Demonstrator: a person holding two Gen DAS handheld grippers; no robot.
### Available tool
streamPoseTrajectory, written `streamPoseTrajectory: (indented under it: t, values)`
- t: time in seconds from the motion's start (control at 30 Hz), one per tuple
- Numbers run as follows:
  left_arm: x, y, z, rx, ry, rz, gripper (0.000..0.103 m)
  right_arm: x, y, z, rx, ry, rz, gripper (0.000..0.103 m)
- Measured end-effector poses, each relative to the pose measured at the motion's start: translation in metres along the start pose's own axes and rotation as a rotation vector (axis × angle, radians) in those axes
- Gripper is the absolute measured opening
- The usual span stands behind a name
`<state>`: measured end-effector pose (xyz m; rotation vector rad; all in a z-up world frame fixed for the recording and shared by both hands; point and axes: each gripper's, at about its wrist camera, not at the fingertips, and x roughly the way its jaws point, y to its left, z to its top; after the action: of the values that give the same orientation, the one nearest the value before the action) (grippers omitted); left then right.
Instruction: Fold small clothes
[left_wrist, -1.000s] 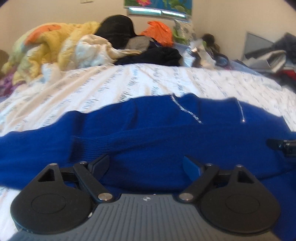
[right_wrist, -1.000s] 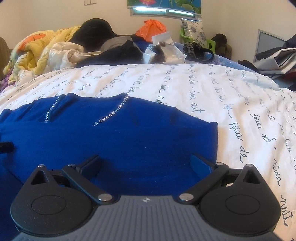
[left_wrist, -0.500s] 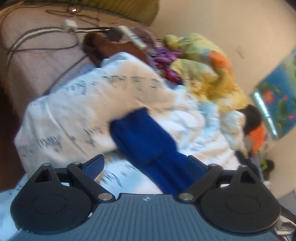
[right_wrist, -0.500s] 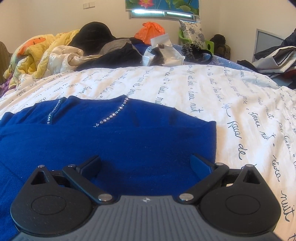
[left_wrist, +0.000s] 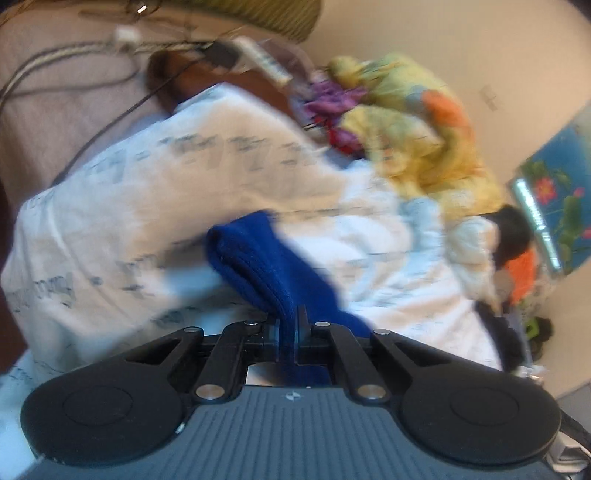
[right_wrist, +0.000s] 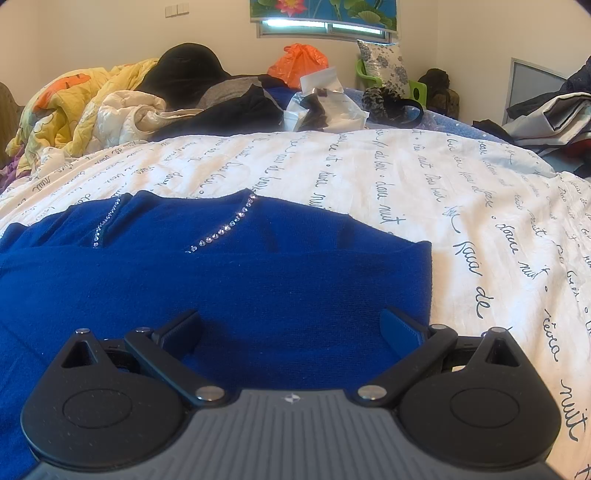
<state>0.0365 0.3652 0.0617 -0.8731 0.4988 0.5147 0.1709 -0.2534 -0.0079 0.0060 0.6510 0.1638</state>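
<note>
White script-printed bedsheet (right_wrist: 424, 192) is lying under both tongs. Left gripper (left_wrist: 287, 328) is pinching the blue sweater's sleeve (left_wrist: 269, 266), seen only in its view. Right gripper (right_wrist: 291, 328) is hovering released over the sweater body (right_wrist: 258, 273), rhinestones (right_wrist: 225, 230) ahead.

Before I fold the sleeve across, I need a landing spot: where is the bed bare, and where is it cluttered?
Bare printed bedsheet lies right of the blue sweater and beyond its rhinestone neckline, up to the clutter. The far edge is crowded: yellow quilt, dark clothes, plastic packet. The left gripper is shut on the sleeve.
</note>
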Motion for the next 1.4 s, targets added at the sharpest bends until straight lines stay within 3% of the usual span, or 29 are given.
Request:
streamPoseTrajectory:
  t: [0.07, 0.13, 0.2, 0.23, 0.3, 0.33, 0.37, 0.43, 0.5, 0.63, 0.73, 0.8, 0.9, 0.97, 1.17, 1.23, 1.3, 1.33, 1.4]
  values:
    - [-0.021, -0.041, -0.015, 0.035, -0.020, -0.113, 0.005, 0.000, 0.000, 0.000, -0.001, 0.000, -0.001, 0.103]
    - [-0.035, -0.088, -0.042, 0.039, 0.042, -0.284, 0.005, 0.000, -0.001, 0.000, 0.000, 0.000, -0.001, 0.103]
    - [-0.045, -0.140, -0.085, 0.070, 0.185, -0.506, 0.005, 0.000, -0.001, -0.001, 0.001, -0.001, -0.001, 0.103]
    - [-0.049, -0.166, -0.109, 0.108, 0.288, -0.640, 0.012, 0.000, -0.001, 0.000, 0.003, -0.001, 0.000, 0.103]
    - [-0.063, -0.206, -0.152, 0.211, 0.452, -0.844, 0.060, 0.000, -0.002, 0.000, 0.009, -0.003, 0.004, 0.103]
    - [-0.071, -0.216, -0.169, 0.267, 0.474, -0.882, 0.101, 0.000, -0.002, 0.000, 0.013, -0.004, 0.007, 0.103]
    - [-0.079, -0.218, -0.186, 0.313, 0.423, -0.897, 0.103, 0.000, -0.003, 0.000, 0.016, -0.005, 0.010, 0.103]
    - [-0.088, -0.216, -0.213, 0.457, 0.287, -0.836, 0.103, -0.001, -0.005, 0.000, 0.028, -0.009, 0.019, 0.103]
    - [-0.079, -0.202, -0.233, 0.515, 0.219, -0.734, 0.103, -0.002, -0.010, -0.001, 0.056, -0.019, 0.040, 0.103]
    - [-0.035, -0.171, -0.258, 0.514, 0.245, -0.559, 0.102, -0.005, -0.023, -0.002, 0.130, -0.044, 0.099, 0.103]
    - [-0.015, -0.158, -0.267, 0.552, 0.246, -0.508, 0.102, -0.012, -0.043, -0.004, 0.246, -0.058, 0.200, 0.103]
    - [-0.016, -0.153, -0.272, 0.592, 0.235, -0.498, 0.103, -0.020, -0.065, -0.008, 0.412, -0.047, 0.313, 0.103]
    - [-0.024, -0.150, -0.272, 0.600, 0.221, -0.522, 0.103, -0.020, -0.093, -0.009, 0.646, 0.023, 0.522, 0.103]
    - [-0.031, -0.152, -0.275, 0.628, 0.215, -0.508, 0.103, -0.014, -0.099, -0.001, 0.716, 0.085, 0.563, 0.103]
    - [-0.035, -0.151, -0.279, 0.644, 0.206, -0.494, 0.103, -0.009, -0.064, 0.047, 0.528, 0.210, 0.396, 0.103]
    - [-0.034, -0.150, -0.279, 0.640, 0.209, -0.491, 0.103, 0.000, -0.045, 0.054, 0.406, 0.265, 0.288, 0.103]
    - [-0.034, -0.151, -0.279, 0.642, 0.208, -0.489, 0.103, 0.003, -0.029, 0.056, 0.280, 0.263, 0.152, 0.103]
    - [-0.034, -0.151, -0.279, 0.643, 0.206, -0.489, 0.103, 0.002, -0.022, 0.057, 0.241, 0.250, 0.128, 0.103]
    - [-0.034, -0.151, -0.279, 0.644, 0.205, -0.489, 0.103, 0.005, -0.014, 0.063, 0.239, 0.263, 0.166, 0.103]
